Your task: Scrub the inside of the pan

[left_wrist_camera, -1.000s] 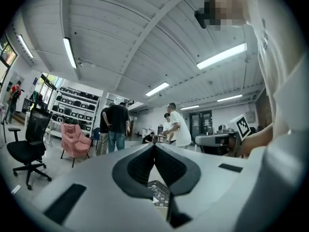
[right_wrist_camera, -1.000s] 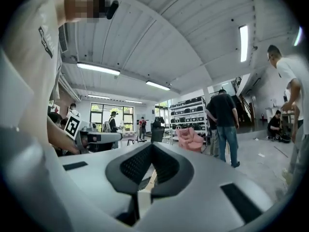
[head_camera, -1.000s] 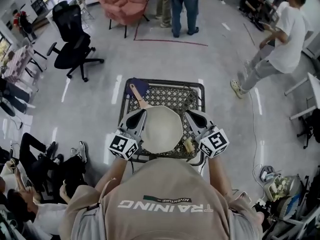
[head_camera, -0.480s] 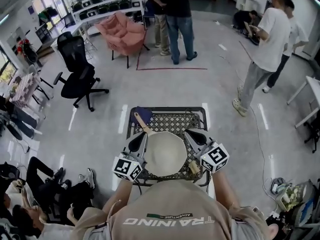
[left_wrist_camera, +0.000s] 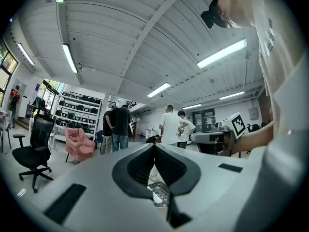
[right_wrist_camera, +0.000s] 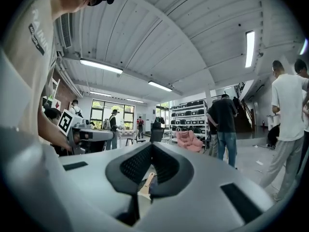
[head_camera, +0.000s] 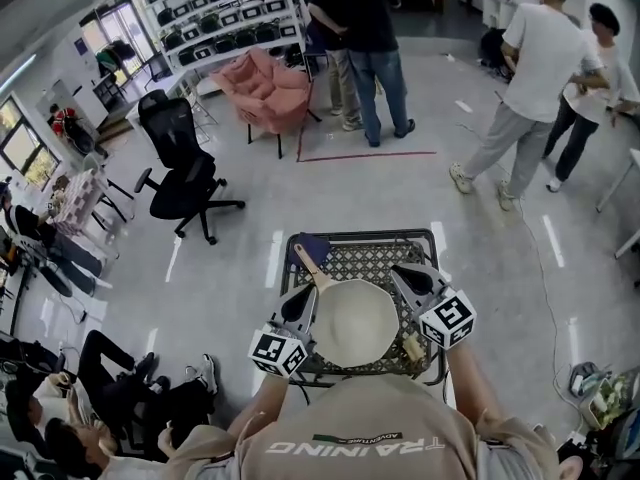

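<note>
Left tongs and right tongs are shown pressed together, nothing clamped. The pan sits between them on a mesh counter. A yellowish piece, perhaps a sponge, lies ungripped beside the right tongs. Unheld, the pan could likely be shoved sideways.

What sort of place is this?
Likely an open office or lab workspace, not a kitchen: an office chair, shelves of bins and a pink armchair stand on a polished floor, and the pan sits on a small mesh table.
</note>
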The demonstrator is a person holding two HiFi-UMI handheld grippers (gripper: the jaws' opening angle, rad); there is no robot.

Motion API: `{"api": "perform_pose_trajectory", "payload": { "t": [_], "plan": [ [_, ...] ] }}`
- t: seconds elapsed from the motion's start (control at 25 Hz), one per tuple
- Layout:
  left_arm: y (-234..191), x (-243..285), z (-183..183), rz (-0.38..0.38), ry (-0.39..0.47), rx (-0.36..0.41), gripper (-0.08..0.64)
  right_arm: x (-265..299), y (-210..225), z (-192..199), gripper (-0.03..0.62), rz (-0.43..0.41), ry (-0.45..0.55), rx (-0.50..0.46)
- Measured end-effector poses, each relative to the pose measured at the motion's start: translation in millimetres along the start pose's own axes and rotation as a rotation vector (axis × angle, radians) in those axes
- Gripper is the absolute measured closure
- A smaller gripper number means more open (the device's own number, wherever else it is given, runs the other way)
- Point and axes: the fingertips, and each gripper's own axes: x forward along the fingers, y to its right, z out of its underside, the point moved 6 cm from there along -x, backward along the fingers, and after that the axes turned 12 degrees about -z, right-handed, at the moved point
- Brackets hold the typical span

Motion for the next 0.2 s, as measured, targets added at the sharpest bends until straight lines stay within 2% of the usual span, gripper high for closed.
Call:
{"api": "perform_pose_trajectory", "payload": {
  "t": [0.2],
  "plan": [
    [2.9, 3.4, 5.1, 0.023, -0.017, -0.024, 0.543, 4.5, -4.9, -1.4, 0.575, -0.013, -0.022, -0.031]
  ]
}}
